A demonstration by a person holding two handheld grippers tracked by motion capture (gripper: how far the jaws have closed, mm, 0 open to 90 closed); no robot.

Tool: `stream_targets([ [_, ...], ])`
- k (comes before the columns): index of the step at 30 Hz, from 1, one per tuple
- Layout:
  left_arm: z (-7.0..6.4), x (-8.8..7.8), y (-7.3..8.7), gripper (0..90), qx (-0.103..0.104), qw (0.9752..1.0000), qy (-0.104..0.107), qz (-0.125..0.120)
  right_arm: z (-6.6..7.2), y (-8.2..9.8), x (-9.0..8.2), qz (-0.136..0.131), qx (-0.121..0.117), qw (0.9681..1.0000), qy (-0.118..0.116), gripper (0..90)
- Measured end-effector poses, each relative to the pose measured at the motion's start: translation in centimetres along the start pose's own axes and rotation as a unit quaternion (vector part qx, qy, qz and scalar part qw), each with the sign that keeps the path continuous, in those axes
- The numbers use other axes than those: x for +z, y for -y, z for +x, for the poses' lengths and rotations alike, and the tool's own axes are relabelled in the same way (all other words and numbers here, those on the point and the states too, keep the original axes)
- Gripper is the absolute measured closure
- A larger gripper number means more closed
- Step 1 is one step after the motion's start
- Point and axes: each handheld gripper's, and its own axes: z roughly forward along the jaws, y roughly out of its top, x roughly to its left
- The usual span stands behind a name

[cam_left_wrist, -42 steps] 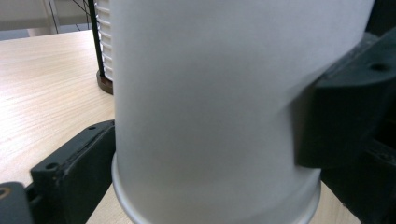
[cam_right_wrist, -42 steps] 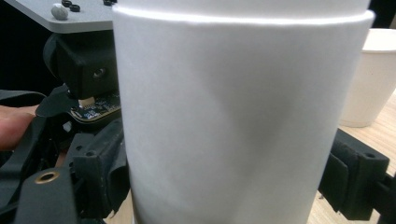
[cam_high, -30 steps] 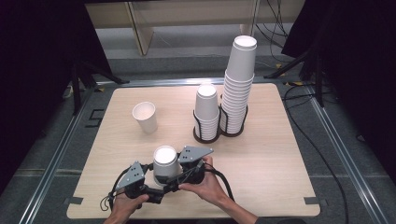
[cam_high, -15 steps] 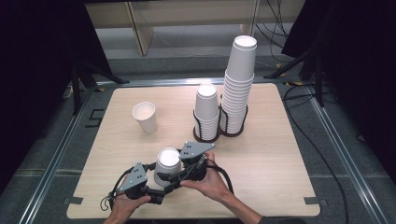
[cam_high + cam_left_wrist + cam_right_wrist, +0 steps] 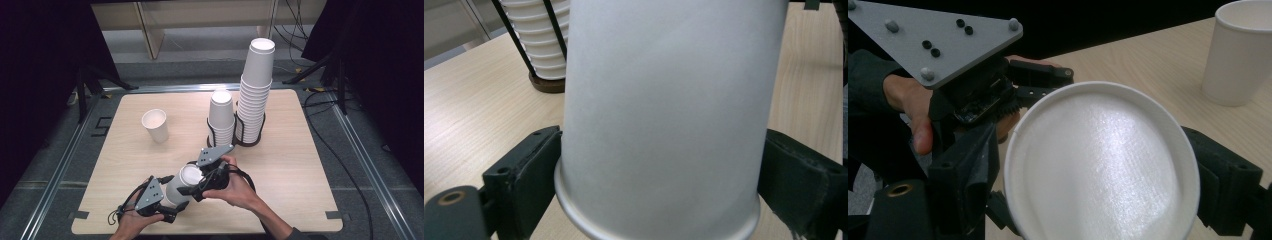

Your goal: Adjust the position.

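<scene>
Both hand-held grippers meet at the counter's (image 5: 125, 200) six o'clock edge: the left hand-held gripper (image 5: 167, 207) clamps the wall of a white paper cup (image 5: 182, 182), its jaws pressed against both sides in the left gripper view (image 5: 664, 125), while the right hand-held gripper (image 5: 200, 187) stands at the cup's rim, one jaw on either side; I cannot tell whether it grips.

Toward twelve o'clock stand two black wire holders: a tall stack of white cups (image 5: 255, 95) and a shorter stack (image 5: 221, 117) just beside it. At ten o'clock a single upright white paper cup (image 5: 155, 125) stands apart.

Judging from this, one cup is already set out, and the held cup is not yet placed.
</scene>
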Motion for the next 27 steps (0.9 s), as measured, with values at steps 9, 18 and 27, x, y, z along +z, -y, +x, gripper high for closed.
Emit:
stream_targets([
  [9,-0.1,-0.1,0.0,9.5,0.027,0.9995,-0.005,0.016,-0.2,0.1,-0.2,0.020,0.002,0.9998,-0.003,20.4],
  [18,-0.1,-0.1,0.0,6.9,0.016,0.9998,0.003,-0.008,-0.4,0.0,-0.6,0.012,0.010,0.9998,-0.015,24.1],
  [27,-0.1,-0.5,0.0,2.5,0.004,0.9972,-0.003,-0.075,-0.7,-0.5,-1.7,-0.041,0.052,0.9972,-0.035,24.9],
])
